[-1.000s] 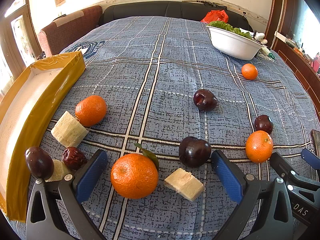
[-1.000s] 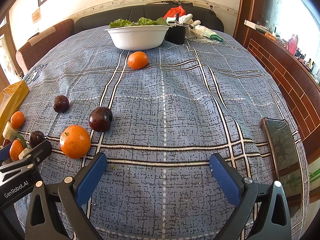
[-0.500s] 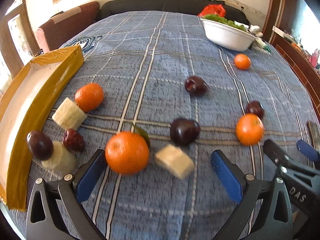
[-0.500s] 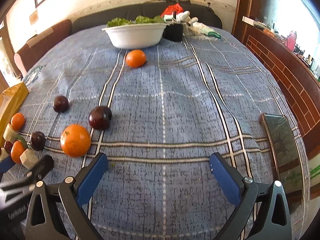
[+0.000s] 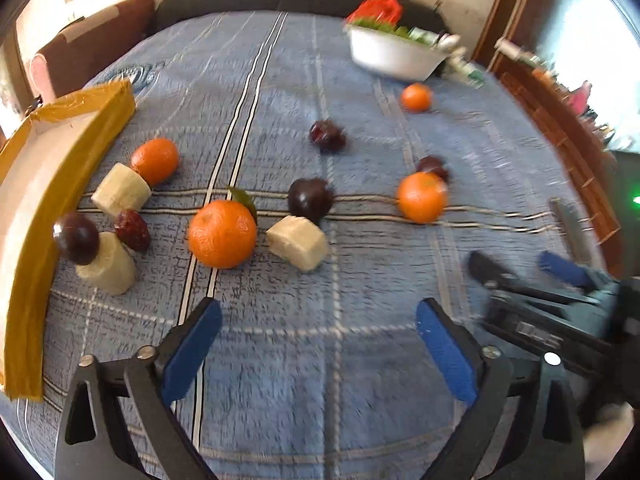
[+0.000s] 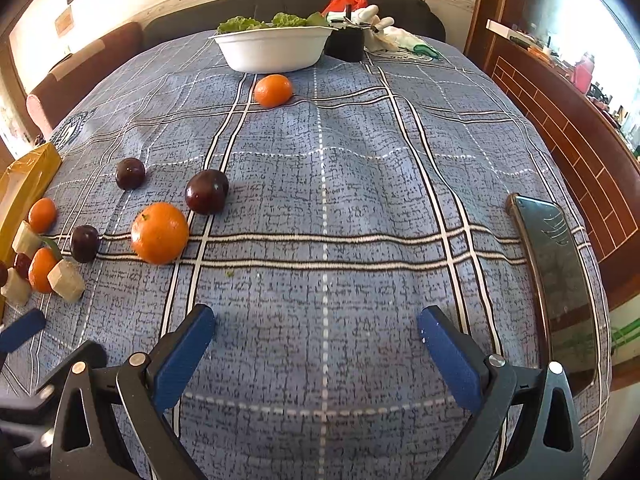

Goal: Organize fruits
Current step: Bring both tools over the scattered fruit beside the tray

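Here, left gripper empty, jaws spread and just narrowing slightly; right gripper wide, empty. Leafed orange near-left, touching nothing. Likely risk: round fruit rolls off pads toward gold tray.

Black left gripper frame, blue-padded jaws (silver screws at pivots).

Four oranges, four plums, three pale chunks, one date

no legible text on anything in view
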